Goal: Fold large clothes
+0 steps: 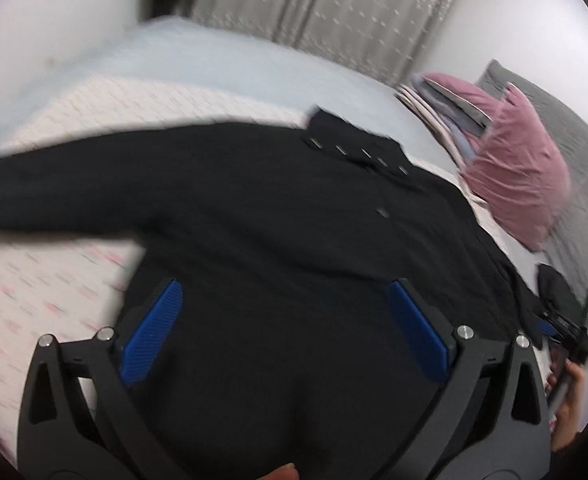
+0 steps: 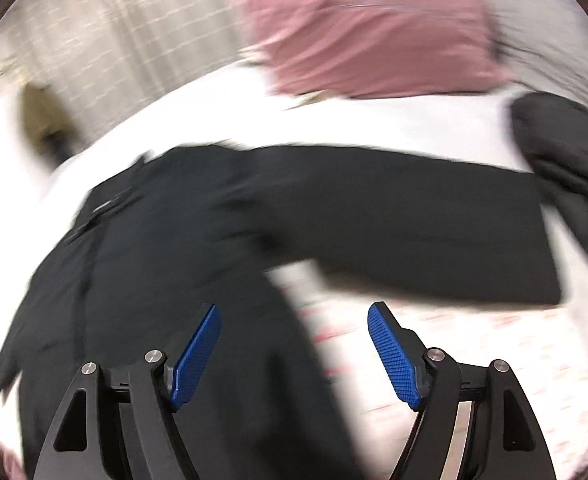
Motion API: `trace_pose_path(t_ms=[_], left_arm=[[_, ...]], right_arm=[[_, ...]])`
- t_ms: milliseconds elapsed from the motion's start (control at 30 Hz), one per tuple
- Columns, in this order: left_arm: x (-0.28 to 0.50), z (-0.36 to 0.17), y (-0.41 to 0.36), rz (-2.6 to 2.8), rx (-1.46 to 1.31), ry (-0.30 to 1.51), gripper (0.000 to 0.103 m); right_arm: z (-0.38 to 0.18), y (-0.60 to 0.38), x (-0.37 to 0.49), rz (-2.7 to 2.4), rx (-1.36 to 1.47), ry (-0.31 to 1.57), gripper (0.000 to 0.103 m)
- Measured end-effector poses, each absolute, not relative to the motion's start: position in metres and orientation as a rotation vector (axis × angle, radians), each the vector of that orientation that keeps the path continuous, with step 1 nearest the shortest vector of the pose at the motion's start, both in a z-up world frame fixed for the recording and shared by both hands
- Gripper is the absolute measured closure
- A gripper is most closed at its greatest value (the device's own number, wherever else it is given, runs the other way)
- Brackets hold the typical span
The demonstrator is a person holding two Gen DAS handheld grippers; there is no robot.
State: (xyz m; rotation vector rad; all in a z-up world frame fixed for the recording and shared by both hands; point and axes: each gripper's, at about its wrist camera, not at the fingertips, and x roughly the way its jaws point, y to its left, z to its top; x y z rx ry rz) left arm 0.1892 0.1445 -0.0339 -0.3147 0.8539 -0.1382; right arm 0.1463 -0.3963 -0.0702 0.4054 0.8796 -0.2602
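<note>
A large black long-sleeved garment [image 1: 277, 216] with a buttoned placket lies spread flat on a bed, sleeves out to the sides. My left gripper [image 1: 283, 292] is open above its lower body, blue pads wide apart, holding nothing. In the right wrist view the same garment [image 2: 173, 240] fills the left side, with one sleeve [image 2: 414, 228] stretched to the right. My right gripper [image 2: 294, 316] is open and empty above the garment's side edge, below the sleeve. Both views are blurred. The right gripper also shows in the left wrist view [image 1: 562, 320] at the far right.
The bed has a white patterned sheet [image 1: 53, 292] and a pale blue cover [image 1: 221, 64]. A pink pillow [image 1: 522, 172] and a stack of folded clothes [image 1: 446, 116] lie near the grey headboard [image 1: 574, 128]. Another dark garment [image 2: 574, 160] lies beside the sleeve's end. Curtains [image 1: 326, 12] hang behind.
</note>
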Motion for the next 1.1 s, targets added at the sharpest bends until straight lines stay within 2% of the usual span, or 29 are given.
trace_pose_path(t_ms=[167, 367, 400, 433, 467, 533, 633, 733, 833, 900, 967, 1033, 1100], left_arm=[[0.199, -0.077, 0.113, -0.137, -0.323, 0.857, 0.001], [0.199, -0.092, 0.096, -0.14, -0.272, 0.82, 0.001], [0.2, -0.095, 0.097, -0.129, -0.259, 0.818, 0.001], [0.201, -0.096, 0.098, -0.128, -0.261, 0.818, 0.001], [0.201, -0.098, 0.1, -0.131, -0.271, 0.817, 0.001], [0.201, -0.098, 0.102, -0.139, -0.291, 0.809, 0.001], [0.201, -0.1, 0.099, -0.146, -0.28, 0.808, 0.001], [0.202, -0.103, 0.093, -0.156, -0.24, 0.826, 0.001], [0.203, -0.104, 0.088, -0.165, -0.209, 0.835, 0.001], [0.203, -0.104, 0.085, -0.18, -0.2, 0.841, 0.001], [0.203, -0.105, 0.083, -0.184, -0.194, 0.846, 0.001], [0.202, -0.106, 0.079, -0.192, -0.188, 0.851, 0.001], [0.201, -0.106, 0.077, -0.196, -0.185, 0.851, 0.001]], right_arm=[[-0.089, -0.493, 0.141, -0.539, 0.436, 0.889, 0.026], [-0.134, -0.563, 0.175, -0.672, 0.451, 0.974, 0.027], [-0.132, -0.561, 0.179, -0.684, 0.42, 0.941, 0.032], [-0.126, -0.555, 0.186, -0.657, 0.382, 0.915, 0.071], [-0.121, -0.55, 0.193, -0.611, 0.356, 0.903, 0.099], [-0.098, -0.536, 0.206, -0.595, 0.228, 0.85, 0.102], [-0.041, -0.511, 0.229, -0.736, -0.158, 0.67, 0.103], [-0.011, -0.543, 0.245, -0.821, -0.139, 0.648, 0.103], [-0.016, -0.588, 0.237, -0.586, 0.279, 0.755, 0.099], [-0.035, -0.603, 0.223, -0.46, 0.496, 0.81, 0.084], [-0.055, -0.612, 0.204, -0.401, 0.585, 0.856, 0.044], [-0.067, -0.604, 0.184, -0.41, 0.579, 0.872, 0.031], [-0.08, -0.603, 0.163, -0.442, 0.561, 0.908, 0.03]])
